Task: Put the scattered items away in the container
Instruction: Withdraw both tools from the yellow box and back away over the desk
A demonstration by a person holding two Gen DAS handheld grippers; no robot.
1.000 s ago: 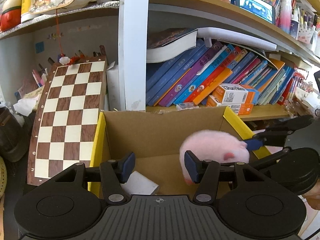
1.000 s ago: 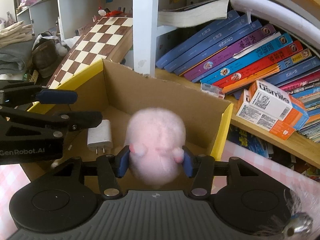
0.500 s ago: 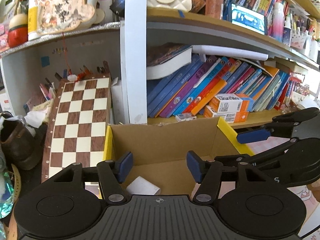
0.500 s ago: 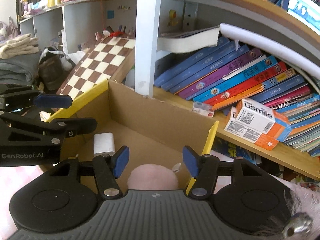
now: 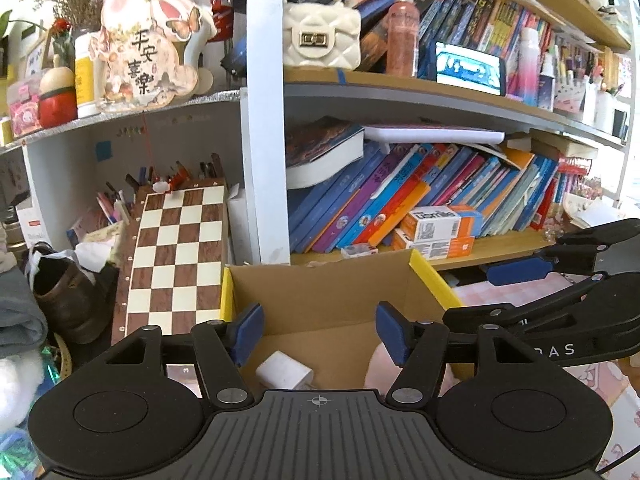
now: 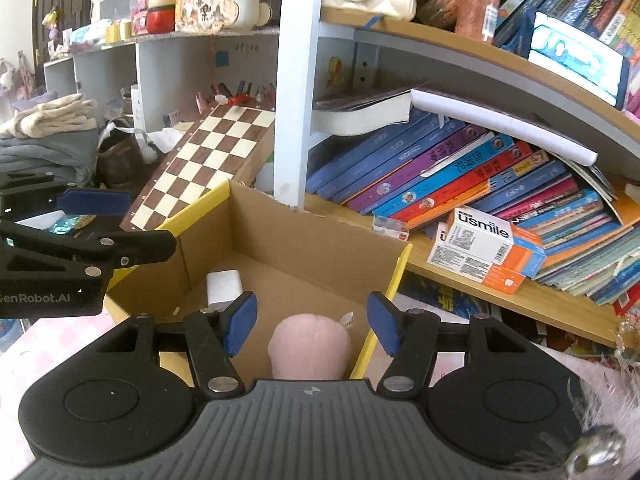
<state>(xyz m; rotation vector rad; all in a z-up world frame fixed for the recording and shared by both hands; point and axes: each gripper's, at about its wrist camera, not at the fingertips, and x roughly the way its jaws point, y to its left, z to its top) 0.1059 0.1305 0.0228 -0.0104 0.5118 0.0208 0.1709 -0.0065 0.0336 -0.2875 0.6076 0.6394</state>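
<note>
A cardboard box (image 6: pixel 312 236) with yellow-edged flaps (image 5: pixel 320 292) stands in front of the bookshelf. Inside it lie a pink plush toy (image 6: pixel 310 346) and a white charger plug (image 6: pixel 223 287); the left wrist view shows the charger plug (image 5: pixel 285 370) and a sliver of the plush toy (image 5: pixel 378 370) on the box floor. My right gripper (image 6: pixel 312 322) hangs open above the plush, nothing between its fingers. My left gripper (image 5: pixel 320 332) is open over the box's near side. Each gripper appears side-on in the other's view, the left gripper (image 6: pixel 92 216) and the right gripper (image 5: pixel 520 280).
A chessboard (image 5: pixel 176 260) leans against the shelf left of the box. Slanted books (image 6: pixel 460 168) and orange-white usmile cartons (image 6: pixel 484 252) fill the shelf behind. A brown shoe (image 5: pixel 64 292) and folded clothes (image 6: pixel 44 132) lie at the left. A pink checked tablecloth (image 5: pixel 516 294) covers the table.
The right gripper opened and let the pink plush drop into the box, then rose and drew back. The left gripper also lifted away, staying open.
</note>
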